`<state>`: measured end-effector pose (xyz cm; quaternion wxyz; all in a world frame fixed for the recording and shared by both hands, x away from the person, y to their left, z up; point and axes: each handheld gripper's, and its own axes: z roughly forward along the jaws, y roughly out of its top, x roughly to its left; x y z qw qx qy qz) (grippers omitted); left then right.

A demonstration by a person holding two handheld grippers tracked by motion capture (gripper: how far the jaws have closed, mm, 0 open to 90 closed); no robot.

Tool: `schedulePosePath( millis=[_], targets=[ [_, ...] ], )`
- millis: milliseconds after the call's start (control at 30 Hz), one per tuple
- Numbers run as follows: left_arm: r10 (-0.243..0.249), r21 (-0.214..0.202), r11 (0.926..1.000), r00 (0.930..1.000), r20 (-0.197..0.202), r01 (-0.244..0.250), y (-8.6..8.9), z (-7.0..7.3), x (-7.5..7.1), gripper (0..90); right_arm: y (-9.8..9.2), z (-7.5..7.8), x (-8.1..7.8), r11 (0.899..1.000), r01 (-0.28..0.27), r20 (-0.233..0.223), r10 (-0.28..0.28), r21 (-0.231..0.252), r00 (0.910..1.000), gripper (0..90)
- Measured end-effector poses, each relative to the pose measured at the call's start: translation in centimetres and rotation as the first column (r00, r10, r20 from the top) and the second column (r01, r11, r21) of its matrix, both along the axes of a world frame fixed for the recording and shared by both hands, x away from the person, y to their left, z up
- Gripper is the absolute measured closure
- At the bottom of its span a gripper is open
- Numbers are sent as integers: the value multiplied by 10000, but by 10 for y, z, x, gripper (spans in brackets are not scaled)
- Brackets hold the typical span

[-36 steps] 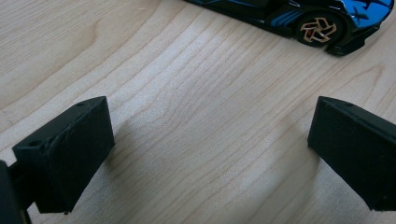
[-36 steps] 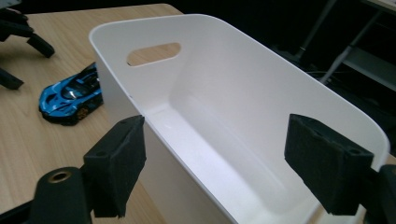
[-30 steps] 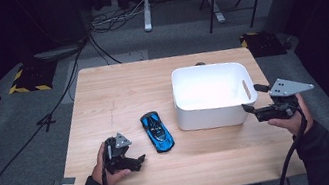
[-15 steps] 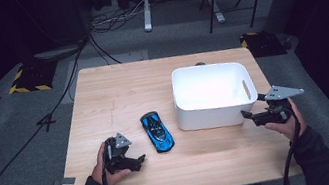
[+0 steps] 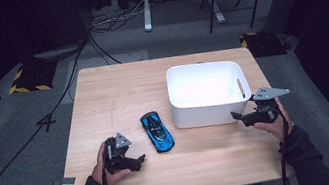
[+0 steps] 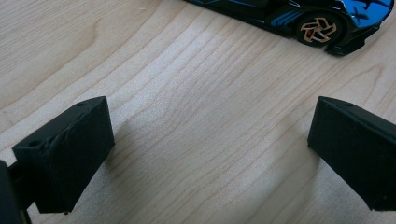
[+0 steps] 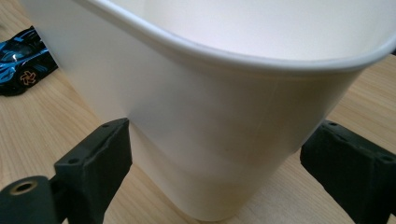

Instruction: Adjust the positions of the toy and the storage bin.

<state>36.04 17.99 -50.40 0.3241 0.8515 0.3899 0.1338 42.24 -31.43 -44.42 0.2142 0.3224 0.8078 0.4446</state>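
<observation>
Lowered beside the white bin (image 5: 208, 110), right claw (image 5: 238, 117) opening empty; left claw (image 5: 136, 162) gapes near blue car (image 5: 157, 131)

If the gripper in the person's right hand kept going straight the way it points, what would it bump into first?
Probably the white bin: the right gripper points at its near corner, which sits right ahead between the open jaws.

Car (image 5: 157, 131) on tabletop (image 5: 117, 95) just right of left tongs (image 5: 136, 162); tub (image 5: 205, 93) right of car, corner between right tongs (image 5: 235, 117).
</observation>
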Motion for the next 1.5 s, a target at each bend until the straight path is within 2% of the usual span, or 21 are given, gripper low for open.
schedulePosePath(
  millis=[200,300,400,433,500,567,700,833,900,933,1033,1133,1200,1267,1300,1500],
  targets=[
    [5,34,10000,10000,16,-5,0,0,0,6,8,-1,5,10000,21,35,-21,-13,10000,92],
    [8,32,10000,10000,18,-8,0,0,0,6,8,-3,6,9996,28,-54,-30,-290,10000,103],
    [18,45,10000,10000,19,-18,0,0,0,6,0,-7,5,10000,50,-340,-53,-65,9994,180],
    [32,42,10000,10000,-66,-32,0,1,-1,7,-4,-8,4,9999,23,-390,-28,-113,9992,189],
    [-10,132,9999,10000,77,9,0,1,-1,7,-11,-12,1,9997,139,-580,-150,-186,9982,168],
    [124,123,9998,9998,125,-125,-1,1,-3,7,-17,-17,-3,9993,154,-695,-178,-350,9974,169],
    [-42,120,9999,10000,28,42,-8,1,-9,9,-23,-30,-10,9953,60,-1030,-161,-971,9946,169],
    [-168,56,9998,9999,-39,169,-22,1,-18,8,-25,-43,-17,9896,-126,-1300,-61,-1430,9915,174],
    [-229,42,9997,9997,-80,230,-31,1,-19,8,-27,-47,-20,9898,-153,-1340,-38,-1415,9910,174],
    [-337,95,9994,9994,67,337,-35,1,-18,8,-27,-48,-22,9908,-98,-1455,-100,-1348,9893,174],
    [-3,119,9999,10000,59,2,-47,1,-13,6,-27,-54,-23,9878,-168,-1600,-82,-1545,9871,165],
    [525,129,9985,9985,-141,-524,-58,2,-9,6,-29,-55,-23,9909,-40,-1653,-184,-1345,9861,170],
    [599,144,9981,9982,16,-600,-65,2,-3,6,-31,-57,-21,9932,-13,-1760,-193,-1161,9842,168],
    [684,102,9976,9976,-75,-684,-70,2,-1,6,-33,-58,-20,9944,5,-1848,-200,-1054,9826,161],
    [696,161,9974,9976,23,-696,-72,2,0,5,-33,-58,-20,9947,17,-1867,-210,-1028,9822,161],
    [461,162,9988,9989,-1,-461,-75,2,1,6,-33,-59,-21,9953,31,-1747,-201,-970,9844,156]
  ],
)
